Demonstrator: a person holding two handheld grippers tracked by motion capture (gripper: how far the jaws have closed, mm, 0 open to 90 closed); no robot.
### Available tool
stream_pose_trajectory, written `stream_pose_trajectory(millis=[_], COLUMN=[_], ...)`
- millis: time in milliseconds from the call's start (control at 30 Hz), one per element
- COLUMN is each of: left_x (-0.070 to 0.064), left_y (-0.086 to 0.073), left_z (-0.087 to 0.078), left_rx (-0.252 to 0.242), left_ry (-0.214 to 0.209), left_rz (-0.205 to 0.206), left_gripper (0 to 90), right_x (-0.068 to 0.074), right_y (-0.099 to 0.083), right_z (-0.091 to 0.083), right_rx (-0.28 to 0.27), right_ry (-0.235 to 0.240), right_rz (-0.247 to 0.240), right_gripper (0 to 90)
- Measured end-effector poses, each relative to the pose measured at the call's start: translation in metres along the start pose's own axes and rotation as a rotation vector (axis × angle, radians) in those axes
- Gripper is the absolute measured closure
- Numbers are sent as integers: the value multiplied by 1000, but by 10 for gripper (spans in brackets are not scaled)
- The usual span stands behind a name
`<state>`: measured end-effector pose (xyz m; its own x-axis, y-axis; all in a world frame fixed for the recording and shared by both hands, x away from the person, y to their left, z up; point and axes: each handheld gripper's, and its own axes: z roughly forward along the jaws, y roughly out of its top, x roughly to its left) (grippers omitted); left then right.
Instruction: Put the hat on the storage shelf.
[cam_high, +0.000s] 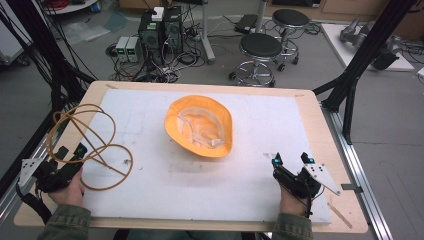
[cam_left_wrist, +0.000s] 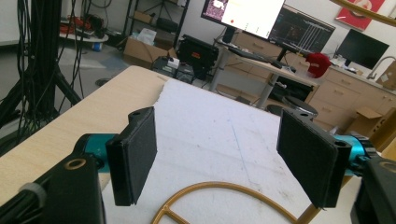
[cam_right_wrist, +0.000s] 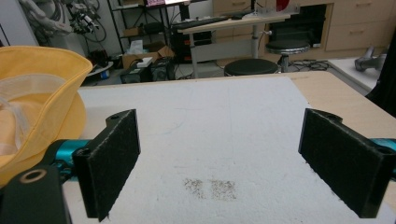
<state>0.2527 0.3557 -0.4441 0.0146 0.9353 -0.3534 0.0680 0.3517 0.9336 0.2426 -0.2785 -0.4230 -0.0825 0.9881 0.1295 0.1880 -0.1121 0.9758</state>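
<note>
The yellow hat is taken as the landmark: it lies upside down near the middle of the white foam mat, its pale lining turned up. The gold wire hanger is seen well to the left of the hat, at the mat's left edge, its loops partly over the bare wooden table. The left gripper is held just at the near side of the hanger; in the left gripper view its jaws are spread wide with nothing between the pads, and a gold loop of the hanger lies just below and ahead of them. The right gripper is held to the right of the hat and nearer the person, apart from it. Its jaws are likewise wide open and empty, and the hat's brim is seen at the left edge of the right gripper view.

The work is judged to be at its start, with neither thing yet grasped. The next move is judged to call for the left jaws to be lowered around a wire of the hanger and closed, while the right gripper is brought leftward to the hat's brim.
</note>
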Motion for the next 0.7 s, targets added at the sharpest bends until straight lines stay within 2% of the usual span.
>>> stream_pose_trajectory(millis=[533,700], left_x=[1,1], left_y=[-1,-1], left_z=[0,-1], left_rx=[5,5], left_ry=[0,2], left_rz=[-8,-11], left_gripper=[289,289], right_x=[-1,-1], right_y=[0,-1], right_z=[2,2], right_rx=[7,19], right_ry=[4,6], right_rz=[-11,5], right_gripper=[115,115])
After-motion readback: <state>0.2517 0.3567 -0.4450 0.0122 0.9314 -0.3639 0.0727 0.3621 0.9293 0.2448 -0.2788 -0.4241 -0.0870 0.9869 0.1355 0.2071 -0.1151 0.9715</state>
